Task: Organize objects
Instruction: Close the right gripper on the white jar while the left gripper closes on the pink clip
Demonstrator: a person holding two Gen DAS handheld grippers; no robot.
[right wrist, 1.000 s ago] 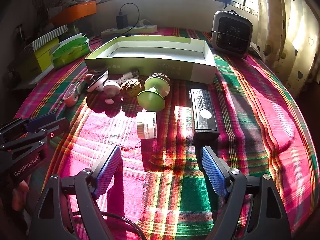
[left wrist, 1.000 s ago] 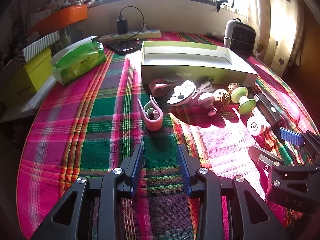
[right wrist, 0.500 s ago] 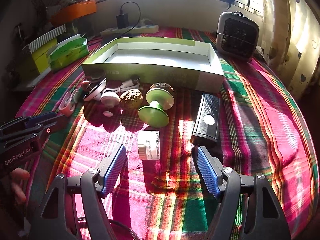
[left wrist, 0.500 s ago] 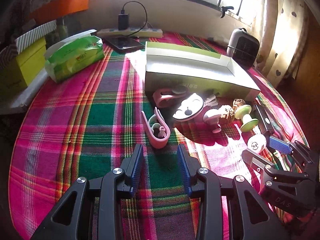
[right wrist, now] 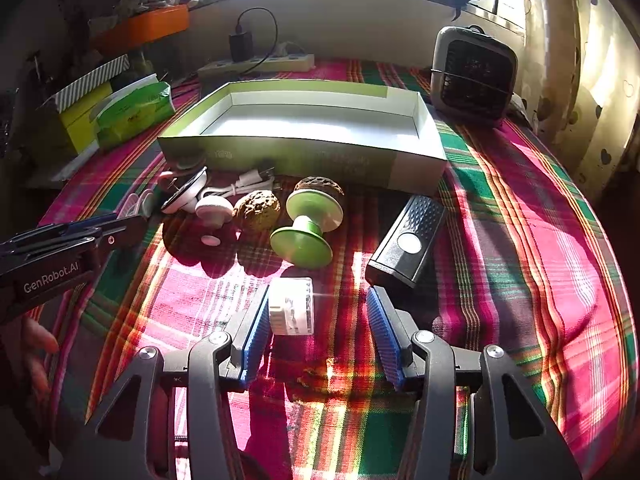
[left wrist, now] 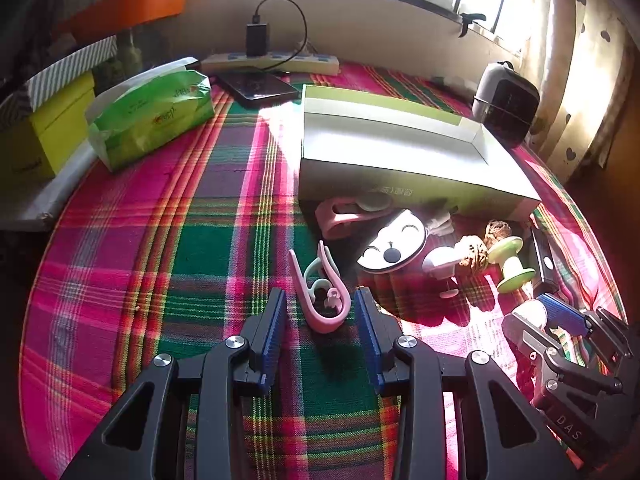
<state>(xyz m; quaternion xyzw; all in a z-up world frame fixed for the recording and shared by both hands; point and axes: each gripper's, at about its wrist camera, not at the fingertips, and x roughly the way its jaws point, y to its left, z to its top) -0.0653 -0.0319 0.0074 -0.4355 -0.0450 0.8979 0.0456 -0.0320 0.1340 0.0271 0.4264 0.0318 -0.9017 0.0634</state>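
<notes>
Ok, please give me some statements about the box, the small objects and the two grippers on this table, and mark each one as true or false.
1. The green and white box holds no objects. True.
2. The right gripper has the black remote between its fingers. False: the small white cylinder lies between them; its jaws are closing and one pad is not yet on it.
3. The pink clip lies just ahead of the left gripper, whose jaws are open. True.
4. The green spool stands inside the box. False: it lies on the tablecloth in front of the box.
5. The tissue pack is red. False: it is green.
</notes>
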